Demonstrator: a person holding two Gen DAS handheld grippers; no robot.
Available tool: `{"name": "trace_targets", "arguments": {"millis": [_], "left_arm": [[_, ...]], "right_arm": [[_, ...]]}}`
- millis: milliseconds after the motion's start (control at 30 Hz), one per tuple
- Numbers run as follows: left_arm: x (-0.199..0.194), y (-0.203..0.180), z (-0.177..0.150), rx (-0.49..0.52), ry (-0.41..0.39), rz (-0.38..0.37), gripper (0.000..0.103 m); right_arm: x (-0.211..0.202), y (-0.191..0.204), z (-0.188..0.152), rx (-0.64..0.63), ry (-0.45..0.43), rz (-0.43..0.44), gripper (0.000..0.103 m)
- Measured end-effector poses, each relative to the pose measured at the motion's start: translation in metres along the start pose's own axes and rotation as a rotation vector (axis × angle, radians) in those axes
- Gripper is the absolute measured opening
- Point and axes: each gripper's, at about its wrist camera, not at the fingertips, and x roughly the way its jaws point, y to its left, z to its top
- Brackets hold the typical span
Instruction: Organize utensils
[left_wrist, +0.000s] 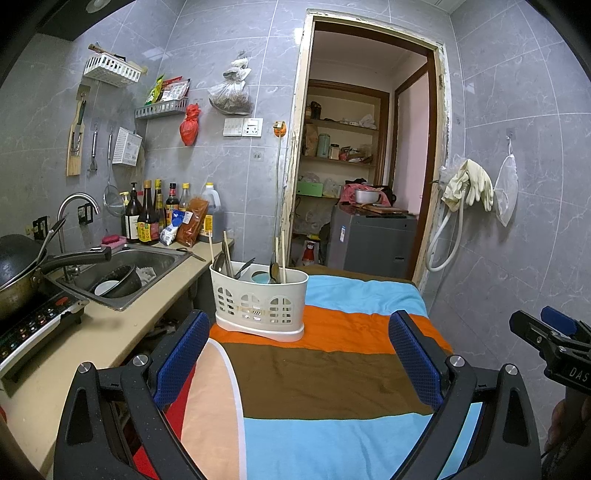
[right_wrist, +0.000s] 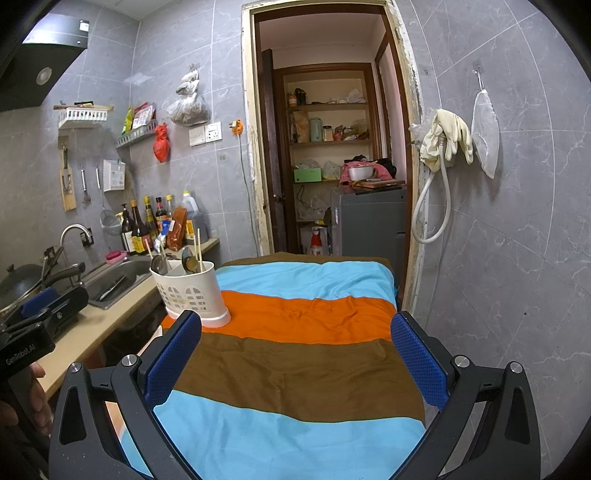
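At nine o'clock in the left wrist view sits the sink (left_wrist: 122, 273) with a pan (left_wrist: 22, 266) beside it. Toward eleven o'clock, on the striped cloth (left_wrist: 332, 369), stands the white utensil holder (left_wrist: 258, 299), upright, with chopsticks (left_wrist: 283, 254) and spoons (left_wrist: 274, 271) poking out of its compartments. The left gripper (left_wrist: 301, 354) hangs over the cloth with fingers spread, empty. At three o'clock the right gripper (right_wrist: 295, 358) is likewise released, holding nothing. No loose utensils lie on the cloth, so the job looks close to done or not begun. To sort well, approach from above, pinch one handle near its top, and lift straight so the holder stays put.
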Motion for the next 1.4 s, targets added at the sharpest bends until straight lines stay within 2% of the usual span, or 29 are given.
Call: {"name": "trace_targets", "arguments": {"millis": [733,967,1400], "left_arm": [[0.0,0.001,0.002,0.0,-0.002,0.001,0.095],[0.007,0.004,0.004,0.009,0.029,0.034,0.095],[0.008,0.003,-0.003,0.032,0.034,0.044,0.095]], "right_arm": [[-0.001,0.004,-0.007,-0.003,0.003,0.004,0.103],[-0.001,0.004,-0.006,-0.002,0.007,0.003,0.103],[-0.002,0.005,-0.009,-0.003,0.008,0.003,0.103]]}}
